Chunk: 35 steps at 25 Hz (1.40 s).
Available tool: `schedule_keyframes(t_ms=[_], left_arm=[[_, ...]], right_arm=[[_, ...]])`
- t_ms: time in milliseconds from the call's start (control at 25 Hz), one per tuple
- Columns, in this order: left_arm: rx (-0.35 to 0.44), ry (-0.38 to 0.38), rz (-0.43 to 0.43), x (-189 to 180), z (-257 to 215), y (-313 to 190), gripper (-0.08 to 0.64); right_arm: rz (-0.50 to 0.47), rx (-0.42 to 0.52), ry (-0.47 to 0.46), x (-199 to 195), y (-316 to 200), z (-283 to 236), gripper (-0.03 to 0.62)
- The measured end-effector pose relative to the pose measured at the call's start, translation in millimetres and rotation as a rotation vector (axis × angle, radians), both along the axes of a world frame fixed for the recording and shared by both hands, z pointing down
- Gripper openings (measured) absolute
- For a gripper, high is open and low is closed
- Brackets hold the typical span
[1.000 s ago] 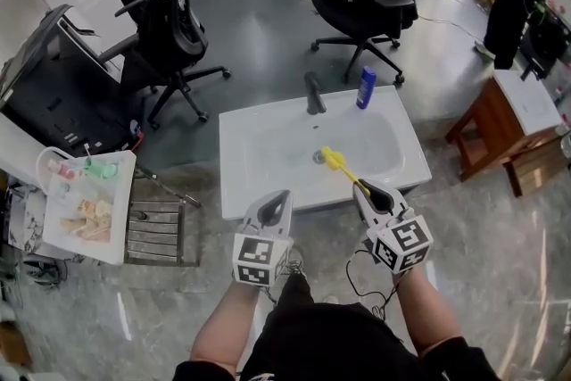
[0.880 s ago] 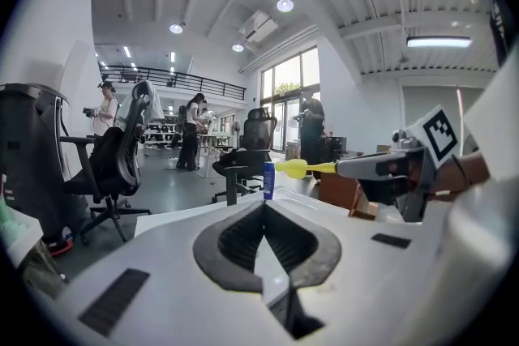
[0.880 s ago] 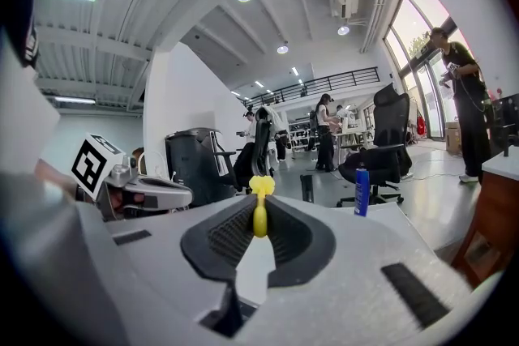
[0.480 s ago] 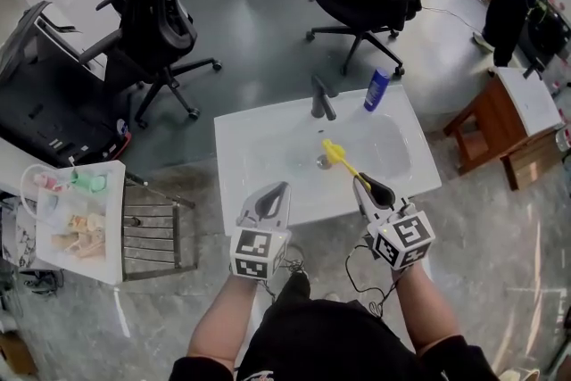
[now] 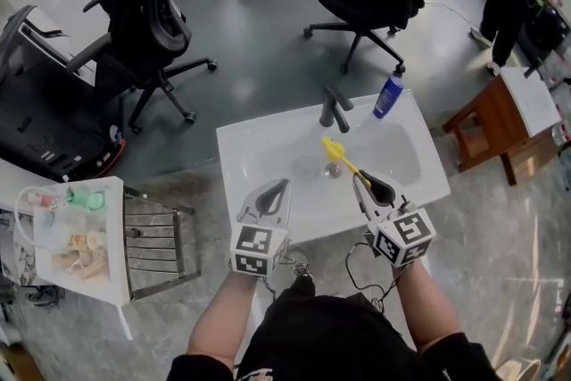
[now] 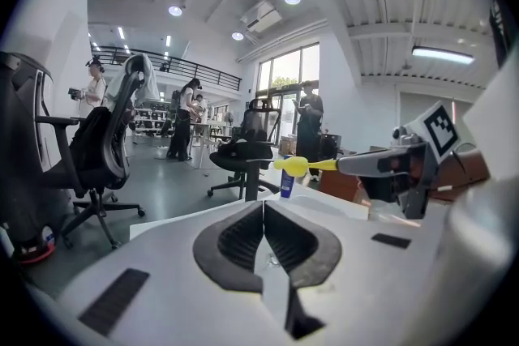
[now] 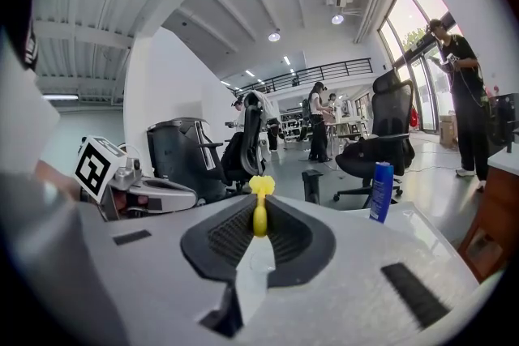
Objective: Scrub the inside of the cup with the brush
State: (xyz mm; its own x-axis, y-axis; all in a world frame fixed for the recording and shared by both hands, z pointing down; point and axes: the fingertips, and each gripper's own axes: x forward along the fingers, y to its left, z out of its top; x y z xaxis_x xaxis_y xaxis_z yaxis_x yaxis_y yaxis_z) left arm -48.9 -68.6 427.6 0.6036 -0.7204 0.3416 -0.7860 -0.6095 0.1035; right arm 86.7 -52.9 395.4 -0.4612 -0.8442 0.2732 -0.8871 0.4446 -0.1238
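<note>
My right gripper [image 5: 361, 181] is shut on the handle of a yellow brush [image 5: 334, 152], whose head sticks out forward over the white sink [image 5: 250, 147]. In the right gripper view the brush [image 7: 260, 202] stands pinched between the dark pads [image 7: 288, 235]. My left gripper [image 5: 278, 188] is shut with nothing in it, hanging over the sink's near edge; its pads [image 6: 235, 239] meet with no gap. From the left gripper view the brush [image 6: 296, 165] and the right gripper [image 6: 389, 166] show to the right. I cannot make out a cup in any view.
A dark faucet [image 5: 334, 110] and a blue bottle [image 5: 388, 95] stand at the sink's far edge. Two black office chairs [image 5: 147, 31] stand beyond it. A wire rack [image 5: 152, 245] with a white tray [image 5: 62, 236] is at left, a wooden stool [image 5: 491, 134] at right. People stand in the background.
Both grippers have moved forward towards the sink, which now lies closer beneath them. The brush head has come over the basin near the drain. Both stay shut.
</note>
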Motion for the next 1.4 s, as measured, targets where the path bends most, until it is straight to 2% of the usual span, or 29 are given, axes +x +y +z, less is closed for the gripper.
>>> schedule_keyframes(t_ms=[400,720,1040,1320,1400], left_arm=[[-0.015,0.019,0.040,-17,13,-28,0.006],[-0.014,0.023,0.011,-23,25,-41,0.008],[-0.049,-0.043,-0.018,-25,44,-45,0.009],[-0.094,-0.114,-0.027,-11,65,-47,0.011],[-0.110,-0.138,-0.019,-7,73,-46,0.035]], right_arm=[[0.010,-0.003,0.042,-21,-28,-3,0.035],[-0.007,-0.024,0.075,-24,-39,-1,0.035],[-0.073,-0.049,0.057,-32,-59,10,0.035],[-0.149,-0.078,0.045,-24,-75,26,0.035],[-0.169,-0.090,0.045,-22,-78,30,0.035]])
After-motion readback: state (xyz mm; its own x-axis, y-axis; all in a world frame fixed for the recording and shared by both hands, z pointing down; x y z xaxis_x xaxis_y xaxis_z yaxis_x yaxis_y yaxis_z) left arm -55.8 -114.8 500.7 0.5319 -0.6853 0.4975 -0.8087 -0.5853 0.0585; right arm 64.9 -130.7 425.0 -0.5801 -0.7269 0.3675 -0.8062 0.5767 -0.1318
